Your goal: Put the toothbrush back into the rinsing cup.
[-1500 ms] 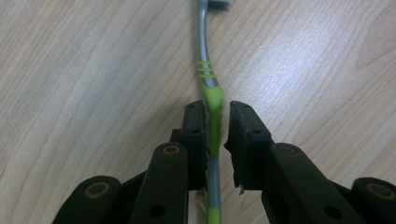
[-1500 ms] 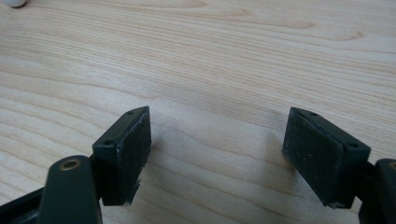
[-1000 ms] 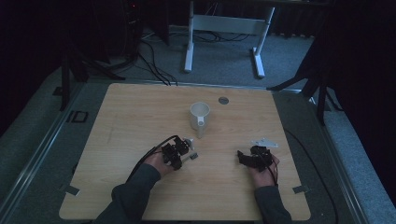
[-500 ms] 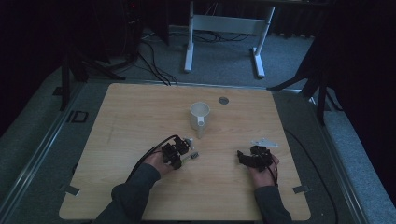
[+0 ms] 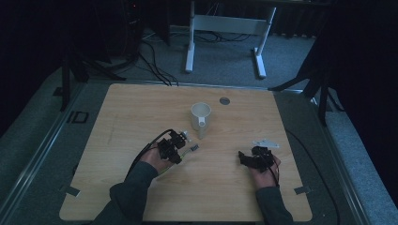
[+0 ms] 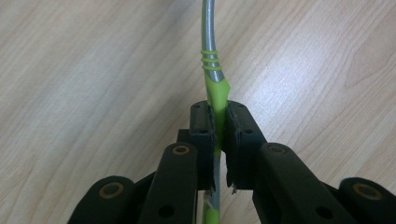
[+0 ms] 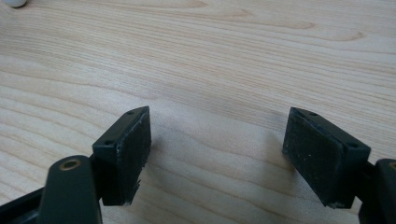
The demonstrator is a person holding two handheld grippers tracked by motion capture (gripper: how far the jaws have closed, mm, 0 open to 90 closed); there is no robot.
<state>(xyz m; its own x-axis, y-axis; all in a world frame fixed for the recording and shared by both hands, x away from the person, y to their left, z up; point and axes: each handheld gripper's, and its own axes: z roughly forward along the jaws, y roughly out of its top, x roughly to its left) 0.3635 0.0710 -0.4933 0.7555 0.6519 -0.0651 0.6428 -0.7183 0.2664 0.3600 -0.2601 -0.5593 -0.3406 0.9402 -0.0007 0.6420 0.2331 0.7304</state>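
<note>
Left gripper (image 6: pixel 218 140) clenched on green-handled utensil (image 6: pixel 214 70) near table (image 5: pixel 141 112) centre; right gripper (image 7: pixel 217 154) released, near right edge.

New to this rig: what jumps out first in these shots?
The left claw is shut on a green-handled metal utensil that lies along the wooden table. A white mug stands near the table's middle, just beyond it. The right claw sits open over bare wood at the near right.
</note>
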